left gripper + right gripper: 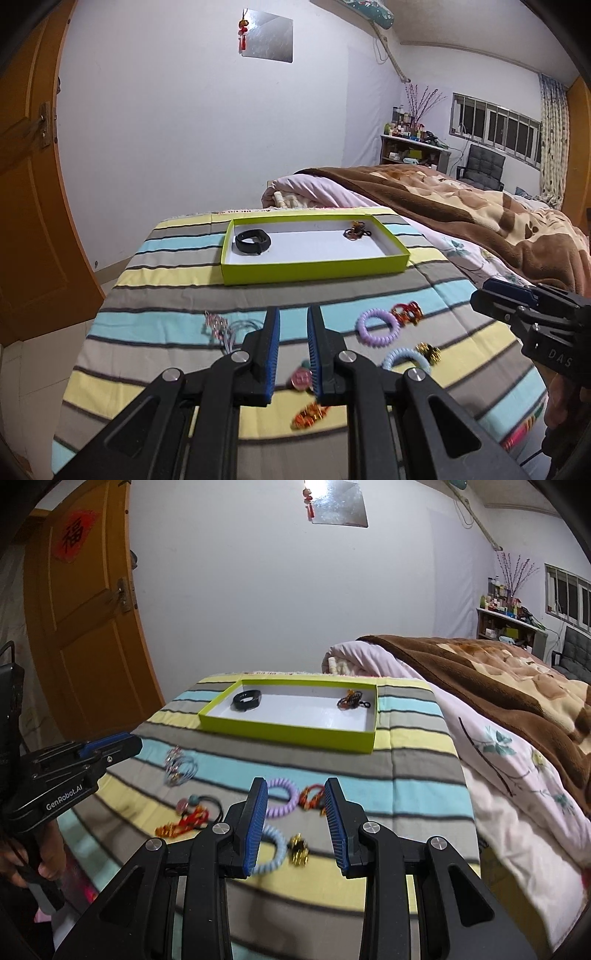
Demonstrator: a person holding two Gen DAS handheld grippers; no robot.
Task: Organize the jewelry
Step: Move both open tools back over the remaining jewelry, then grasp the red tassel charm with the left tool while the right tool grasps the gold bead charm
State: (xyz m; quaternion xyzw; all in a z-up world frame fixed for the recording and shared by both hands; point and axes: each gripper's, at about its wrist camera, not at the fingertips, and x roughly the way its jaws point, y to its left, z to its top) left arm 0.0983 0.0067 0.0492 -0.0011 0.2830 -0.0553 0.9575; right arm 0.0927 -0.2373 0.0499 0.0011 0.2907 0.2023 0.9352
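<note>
On the striped cloth point(184, 258), a shallow green tray point(314, 273) with a white floor, set toward the far edge. Inside it, a black band point(253, 242) at the left end and a small dark-and-orange tangle point(355, 230) at the right end, well apart. Nearer the cameras, loose on the stripes: a purple coil tie point(377, 326) with a red-and-gold charm point(407, 313) just beside it on the right; a blue coil tie point(405, 360) touching a gold charm point(428, 352); a pink bead point(300, 378) partly hidden behind the left gripper's pad; a red-and-gold ornament point(310, 415), blurred; a thin beaded bracelet point(221, 326) off to the left, also too blurred to read in detail.

Left gripper point(292, 321) above the near half of the cloth, angled down, fingers a little apart with nothing between them, only cloth showing in the gap. Right gripper point(296, 788) likewise above the cloth, fingers spread wide and empty; in its own view the purple tie and the red-and-gold charm lie past the tips, the blue tie and gold charm lower in the gap, none of them touched. Each gripper visible from the side in the other's view, with a hand point(22, 856) around the left one's grip.

To the right of the cloth, a pink floral quilt point(517, 775) and a brown blanket point(480, 206) heaped on the bed. To the left, an orange door point(85, 635); behind, a pale wall.
</note>
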